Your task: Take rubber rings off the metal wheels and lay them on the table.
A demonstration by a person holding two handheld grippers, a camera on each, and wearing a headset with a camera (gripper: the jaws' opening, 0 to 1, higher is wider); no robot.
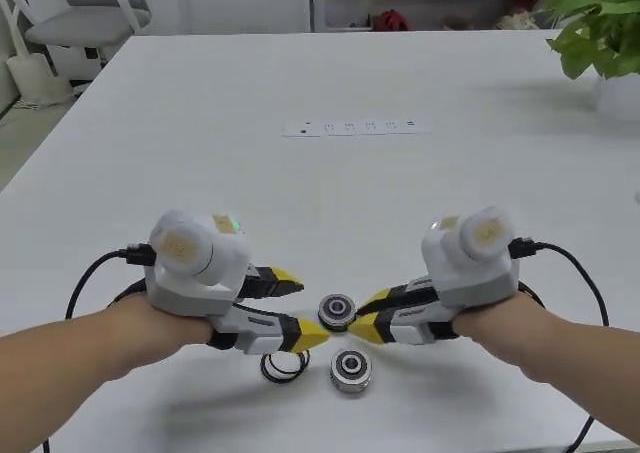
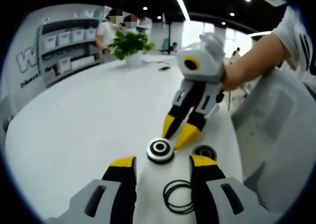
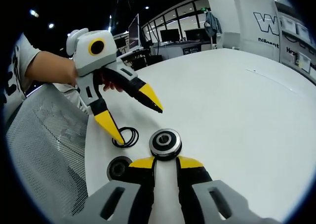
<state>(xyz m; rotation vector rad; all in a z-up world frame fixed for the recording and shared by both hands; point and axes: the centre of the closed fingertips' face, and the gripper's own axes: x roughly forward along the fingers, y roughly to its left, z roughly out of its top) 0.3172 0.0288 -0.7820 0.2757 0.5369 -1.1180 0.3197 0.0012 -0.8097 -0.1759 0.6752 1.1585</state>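
A metal wheel [image 1: 337,311] with a dark band round its rim lies flat on the white table [image 1: 330,203], between the two grippers. My left gripper [image 1: 303,308] stands open, its yellow tips spread wide just left of that wheel [image 2: 160,150]. From the right, my right gripper [image 1: 368,313] points at the wheel [image 3: 166,143]; its jaws are a narrow gap apart, right at the wheel's edge, with nothing between them. A second wheel [image 1: 351,369] lies nearer to me. Thin black rubber rings [image 1: 283,365] lie overlapped on the table beside it.
A white power strip [image 1: 356,127] lies mid-table, and a potted plant [image 1: 600,23] stands at the far right corner. An office chair [image 1: 80,13] is beyond the far left edge. The near table edge runs just below the second wheel.
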